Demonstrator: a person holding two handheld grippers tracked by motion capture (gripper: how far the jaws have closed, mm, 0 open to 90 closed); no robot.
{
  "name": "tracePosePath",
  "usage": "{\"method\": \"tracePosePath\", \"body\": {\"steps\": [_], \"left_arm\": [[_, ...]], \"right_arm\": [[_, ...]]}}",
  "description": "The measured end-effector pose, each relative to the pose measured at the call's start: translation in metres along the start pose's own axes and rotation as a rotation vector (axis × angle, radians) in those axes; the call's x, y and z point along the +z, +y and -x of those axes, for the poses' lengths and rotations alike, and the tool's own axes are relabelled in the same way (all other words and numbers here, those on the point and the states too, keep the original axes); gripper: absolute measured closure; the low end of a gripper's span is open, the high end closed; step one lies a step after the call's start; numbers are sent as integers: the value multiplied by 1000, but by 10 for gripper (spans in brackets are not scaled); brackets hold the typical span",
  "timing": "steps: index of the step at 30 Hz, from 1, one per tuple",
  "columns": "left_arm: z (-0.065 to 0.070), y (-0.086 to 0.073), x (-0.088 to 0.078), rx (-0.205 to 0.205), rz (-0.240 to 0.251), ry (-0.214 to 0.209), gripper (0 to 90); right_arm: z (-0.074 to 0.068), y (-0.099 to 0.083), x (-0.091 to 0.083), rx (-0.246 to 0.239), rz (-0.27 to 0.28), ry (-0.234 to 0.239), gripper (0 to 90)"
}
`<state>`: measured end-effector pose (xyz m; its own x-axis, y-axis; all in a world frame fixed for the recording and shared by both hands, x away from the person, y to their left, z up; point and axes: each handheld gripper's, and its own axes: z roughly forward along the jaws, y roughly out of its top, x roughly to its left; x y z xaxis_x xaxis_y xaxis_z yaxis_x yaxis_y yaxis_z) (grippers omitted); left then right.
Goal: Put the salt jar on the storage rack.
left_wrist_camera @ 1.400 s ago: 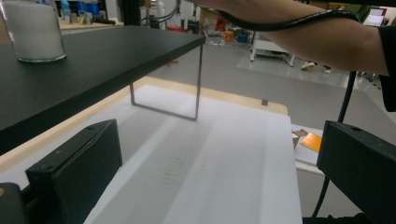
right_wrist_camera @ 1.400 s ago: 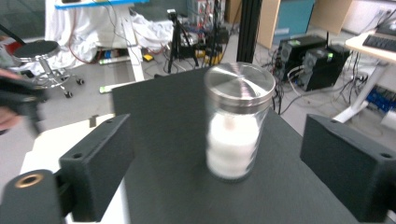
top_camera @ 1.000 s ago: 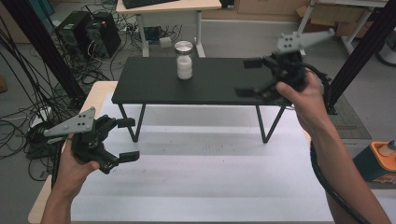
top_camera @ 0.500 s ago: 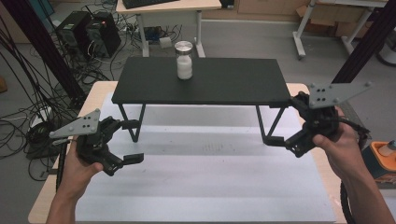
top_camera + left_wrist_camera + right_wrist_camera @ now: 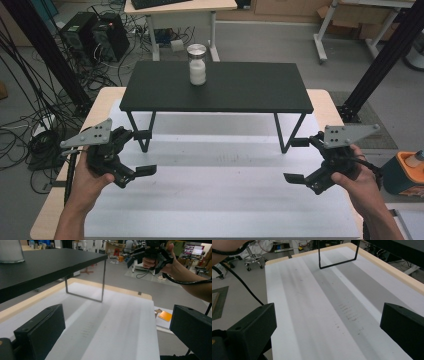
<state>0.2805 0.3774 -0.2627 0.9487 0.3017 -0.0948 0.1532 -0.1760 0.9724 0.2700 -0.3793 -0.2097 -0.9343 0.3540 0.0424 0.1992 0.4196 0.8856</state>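
Jar [image 5: 197,65] of white powder stands far back on the black raised shelf [image 5: 250,95], over the white-covered worktop [image 5: 215,200]. Left tongs [image 5: 141,166] hover near-left, jaws wide and empty — right tongs [image 5: 295,160] near-right, likewise spread wide, well apart from the jar.

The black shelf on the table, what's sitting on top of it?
On the black shelf stands one lidded jar of white contents, toward its rear left. What the contents are cannot be told.
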Motion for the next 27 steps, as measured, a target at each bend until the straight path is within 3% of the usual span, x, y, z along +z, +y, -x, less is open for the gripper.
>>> {"method": "tracePosePath", "body": {"steps": [27], "left_arm": [[-5, 2, 7, -10, -14, -16, 3]], "right_arm": [[14, -8, 16, 25, -25, 41, 8]]}}
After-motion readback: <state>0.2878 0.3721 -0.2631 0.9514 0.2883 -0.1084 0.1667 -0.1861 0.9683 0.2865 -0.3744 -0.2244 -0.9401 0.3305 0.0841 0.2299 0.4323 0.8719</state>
